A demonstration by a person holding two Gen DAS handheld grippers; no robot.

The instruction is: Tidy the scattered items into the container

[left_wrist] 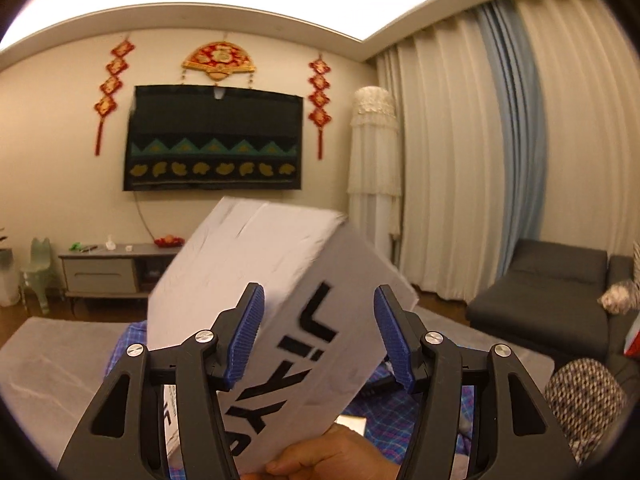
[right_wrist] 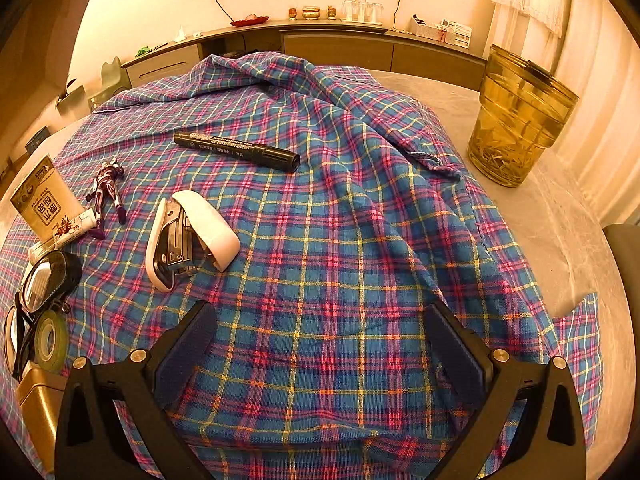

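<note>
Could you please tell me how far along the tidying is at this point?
Done: nothing visibly packed yet. In hand: the white box sits between the left gripper's wide jaws, a bare hand holding its lower edge; the right gripper is open and empty. Left: the marker, stapler, toy figure, glasses and tape roll lie on the plaid cloth.

Black letters "YIL" on white box

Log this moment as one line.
left hand-held gripper: open, white box between jaws, bare hand beneath | right hand-held gripper: open, empty, above plaid cloth | stapler, marker: on cloth
</note>
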